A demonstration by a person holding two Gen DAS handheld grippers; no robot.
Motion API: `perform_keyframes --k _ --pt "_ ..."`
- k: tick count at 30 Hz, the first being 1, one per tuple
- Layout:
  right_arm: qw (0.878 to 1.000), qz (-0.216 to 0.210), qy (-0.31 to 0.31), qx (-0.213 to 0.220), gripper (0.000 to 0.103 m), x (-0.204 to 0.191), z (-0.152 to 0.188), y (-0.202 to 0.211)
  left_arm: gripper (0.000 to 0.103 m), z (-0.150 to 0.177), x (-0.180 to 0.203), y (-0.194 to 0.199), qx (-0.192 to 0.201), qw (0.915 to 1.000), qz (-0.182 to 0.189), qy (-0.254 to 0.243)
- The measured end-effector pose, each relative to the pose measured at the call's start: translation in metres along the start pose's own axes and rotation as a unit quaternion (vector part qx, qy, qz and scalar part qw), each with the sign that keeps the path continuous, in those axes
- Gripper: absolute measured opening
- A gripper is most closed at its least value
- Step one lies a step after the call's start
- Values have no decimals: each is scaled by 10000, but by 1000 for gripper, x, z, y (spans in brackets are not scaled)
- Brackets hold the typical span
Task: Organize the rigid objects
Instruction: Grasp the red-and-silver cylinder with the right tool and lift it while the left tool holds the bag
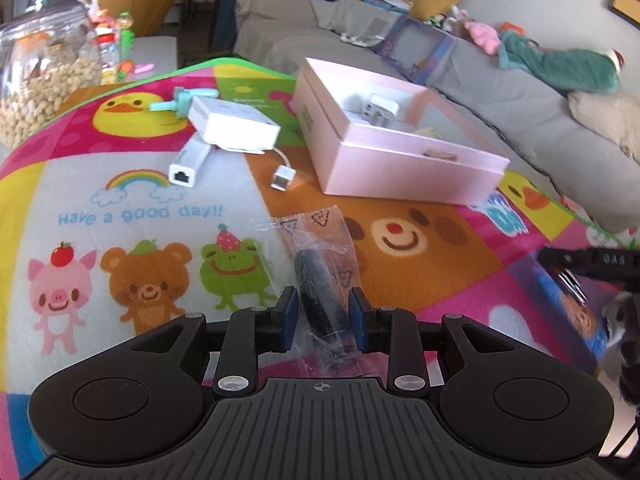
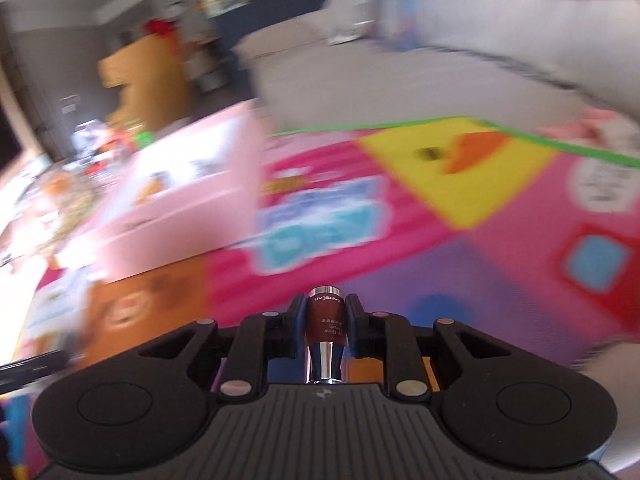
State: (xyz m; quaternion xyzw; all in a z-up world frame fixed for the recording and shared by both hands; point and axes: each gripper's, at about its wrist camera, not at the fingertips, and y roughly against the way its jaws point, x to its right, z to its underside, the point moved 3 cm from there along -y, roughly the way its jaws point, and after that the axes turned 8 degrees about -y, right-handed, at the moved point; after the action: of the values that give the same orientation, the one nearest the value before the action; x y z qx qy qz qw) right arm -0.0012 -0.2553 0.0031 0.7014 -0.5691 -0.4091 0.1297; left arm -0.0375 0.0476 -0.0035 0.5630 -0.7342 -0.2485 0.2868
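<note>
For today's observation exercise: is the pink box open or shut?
Open. The pink box has no lid on it, and a white plug adapter shows inside.

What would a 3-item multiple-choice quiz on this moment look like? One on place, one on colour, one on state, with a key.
1. Where does the white plug adapter lie?
A. inside the open pink box
B. on the play mat beside the rainbow
C. in the glass jar

2. What colour is the body of the small tube in the right gripper?
A. green
B. reddish brown with silver ends
C. white

3. What is the state of the left gripper?
A. wide open over bare mat
C. out of view
B. closed on a dark cylinder in a clear wrapper

Key: 1 A, the adapter sits within the box walls. 2 B, the right wrist view shows a brown barrel with chrome ends. 3 B, the blue pads press the wrapper from both sides.
</note>
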Motion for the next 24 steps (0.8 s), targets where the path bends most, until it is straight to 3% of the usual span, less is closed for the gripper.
perform_keyframes --k 2,6,8,11,12,13,14,16,21,24 --pt "9985 -426 309 -173 20 -29 6 -8 31 2 8 2 -70 9996 99 -256" --pt "9886 -796 1274 -119 20 -83 12 -23 32 6 18 4 -145 9981 183 -570" --pt "9788 -869 1848 131 20 -107 9 -31 31 6 16 3 -141 9985 189 -502" --pt "9535 -872 2857 401 20 -139 12 -44 31 5 13 1 -121 9990 195 -383" --pt "9474 -787 3075 409 21 -144 16 -48 31 5 13 2 -118 9990 197 -383" --pt "9420 -676 3264 399 28 -148 19 -51 31 5 13 2 -110 9990 203 -389" --pt "9374 -614 3408 361 42 -149 24 -53 31 5 13 2 -99 9990 213 -383" --pt "9342 -449 3523 345 51 -143 35 -53 31 5 11 2 -83 9991 237 -350" --pt "9350 102 3529 327 52 -116 43 -53 31 5 11 0 -56 9992 243 -324" --pt "9309 911 3466 709 52 -106 33 -58 31 5 11 0 -26 9993 230 -288"
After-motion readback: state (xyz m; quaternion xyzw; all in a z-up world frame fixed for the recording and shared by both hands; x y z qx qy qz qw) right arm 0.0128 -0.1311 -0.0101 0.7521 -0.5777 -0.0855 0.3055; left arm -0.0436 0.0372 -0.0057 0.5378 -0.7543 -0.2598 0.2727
